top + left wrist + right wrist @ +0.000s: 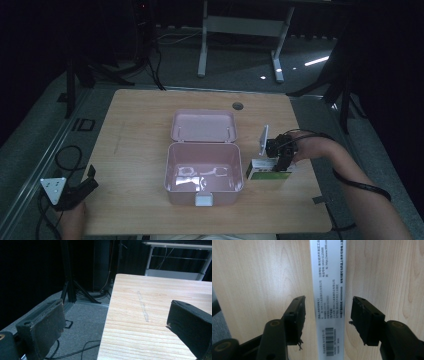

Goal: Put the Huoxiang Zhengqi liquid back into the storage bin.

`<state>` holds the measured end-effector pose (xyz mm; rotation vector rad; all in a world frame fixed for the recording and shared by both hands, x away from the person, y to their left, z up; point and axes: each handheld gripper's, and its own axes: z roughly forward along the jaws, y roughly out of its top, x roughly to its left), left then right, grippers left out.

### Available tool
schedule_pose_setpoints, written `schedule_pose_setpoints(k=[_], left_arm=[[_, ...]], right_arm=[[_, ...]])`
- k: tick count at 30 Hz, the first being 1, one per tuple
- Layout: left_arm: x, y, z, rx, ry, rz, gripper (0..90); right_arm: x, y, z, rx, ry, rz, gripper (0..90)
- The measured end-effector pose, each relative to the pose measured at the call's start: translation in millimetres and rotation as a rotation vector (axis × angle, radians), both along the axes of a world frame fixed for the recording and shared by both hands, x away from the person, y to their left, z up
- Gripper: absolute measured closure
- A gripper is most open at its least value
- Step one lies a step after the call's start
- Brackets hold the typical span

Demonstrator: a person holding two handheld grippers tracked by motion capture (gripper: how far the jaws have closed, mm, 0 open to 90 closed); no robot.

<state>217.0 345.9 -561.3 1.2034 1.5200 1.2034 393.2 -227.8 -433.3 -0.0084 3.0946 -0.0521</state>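
Note:
An open pink lunch-style box (170,170) stands mid-table with its lid (203,126) tipped back. Just right of it lies a white and green carton (267,175). My right gripper (282,164) points down over that carton. In the right gripper view the carton's narrow white printed side (328,277) runs between the jaws of the right gripper (328,315), with a slim gap on each side and no pad touching it. My left gripper (90,179) rests at the table's near left corner, jaws wide apart; the left gripper (112,325) holds nothing.
Pale, see-through items (195,174) lie inside the pink box, and a white latch (204,200) sits on its front wall. The wooden table (150,302) ends at a left edge beside my left gripper, with cables (75,351) on the floor below. A desk frame (240,30) stands beyond the table.

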Motion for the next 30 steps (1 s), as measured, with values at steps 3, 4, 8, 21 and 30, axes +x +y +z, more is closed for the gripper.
schedule_pose_setpoints(k=[3,4,8,21,30], left_arm=[[-0.1,0.2,0.0,-0.001,-0.002,0.001,2.1],[-0.1,0.2,0.0,-0.002,-0.001,0.000,2.1],[-0.1,0.0,0.0,-0.001,-0.002,-0.001,2.1],[-0.1,0.1,0.0,-0.001,0.000,0.001,2.1],[0.0,-0.1,0.0,0.000,0.000,0.001,2.1]], right_arm=[[2.7,1.0,-4.5,-0.005,0.020,-0.009,53.6],[3.2,1.3,-6.1,-0.007,0.032,-0.012,53.8],[4.0,2.9,-11.8,-0.021,0.035,-0.009,58.5],[3.5,5.5,-13.8,-0.050,0.039,0.018,61.9],[1.8,3.6,0.3,-0.056,0.048,-0.022,61.8]])
